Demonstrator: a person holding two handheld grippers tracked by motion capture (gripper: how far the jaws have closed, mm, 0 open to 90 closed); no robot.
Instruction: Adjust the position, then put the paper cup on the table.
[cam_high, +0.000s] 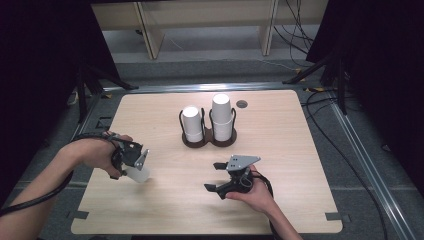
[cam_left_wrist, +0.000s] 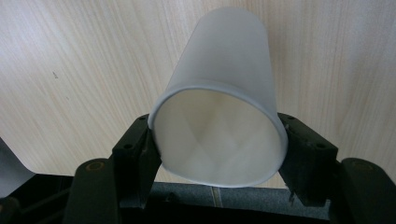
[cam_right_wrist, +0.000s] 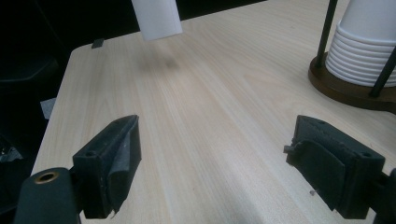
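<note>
Left gripper (cam_high: 134, 161) near the desk's (cam_high: 165, 200) left edge, jaws clamped on a white paper cup (cam_left_wrist: 219, 116), right gripper (cam_high: 216, 176) near the front edge, jaws apart and empty

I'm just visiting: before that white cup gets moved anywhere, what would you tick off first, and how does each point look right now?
1. Left tool clamped on the white cup near its rim: ok.
2. Cup undamaged: rim looks slightly squeezed, cannot tell.
3. Cup lifted off the table: ok, it hangs above its shadow in the right gripper view.
4. Right tool open, nothing between its jaws: ok.
5. Cup holder upright with both stacks seated: ok.
</note>
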